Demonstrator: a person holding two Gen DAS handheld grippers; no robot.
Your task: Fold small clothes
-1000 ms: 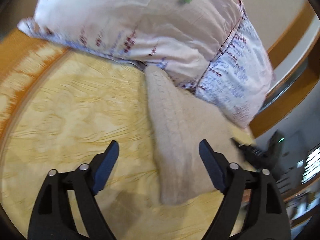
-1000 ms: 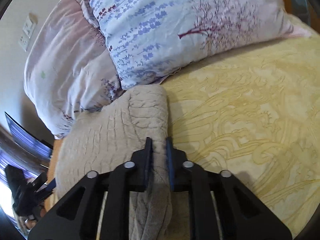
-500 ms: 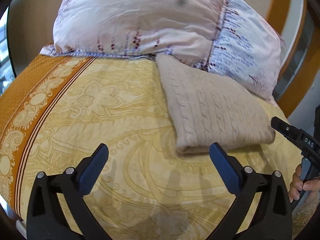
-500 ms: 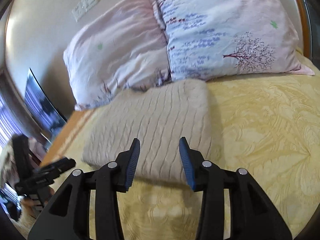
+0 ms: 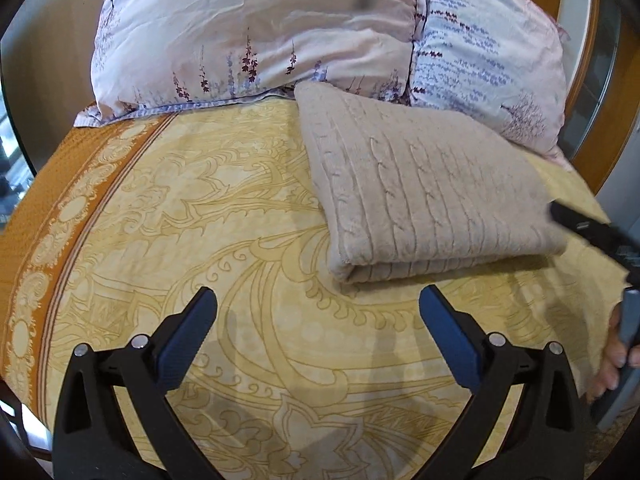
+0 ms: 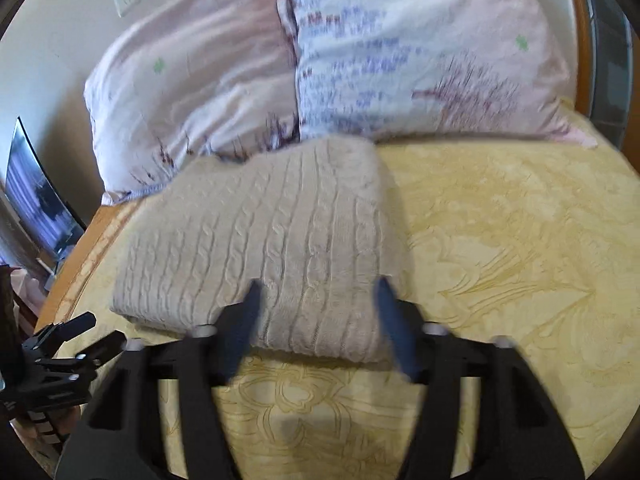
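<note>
A beige cable-knit sweater [image 5: 424, 188] lies folded into a flat rectangle on the yellow bedspread, its far edge against the pillows. It also shows in the right wrist view [image 6: 272, 248]. My left gripper [image 5: 318, 320] is open and empty, held back from the sweater's near fold. My right gripper [image 6: 316, 312] is open and empty, just over the sweater's near edge; this view is blurred. The right gripper shows at the right edge of the left wrist view [image 5: 592, 232]. The left gripper shows at the lower left of the right wrist view [image 6: 60, 352].
Two floral pillows [image 5: 256, 28] [image 6: 416, 52] stand at the head of the bed. The yellow patterned bedspread [image 5: 200, 216] has an orange border [image 5: 40, 208] on the left. A wooden bed frame [image 5: 592, 92] runs along the right. A screen [image 6: 36, 200] stands beside the bed.
My right gripper has let go of the sweater's edge, opened and pulled back. My left gripper has also drawn back from the sweater, staying open. The sweater now lies flat and folded.
</note>
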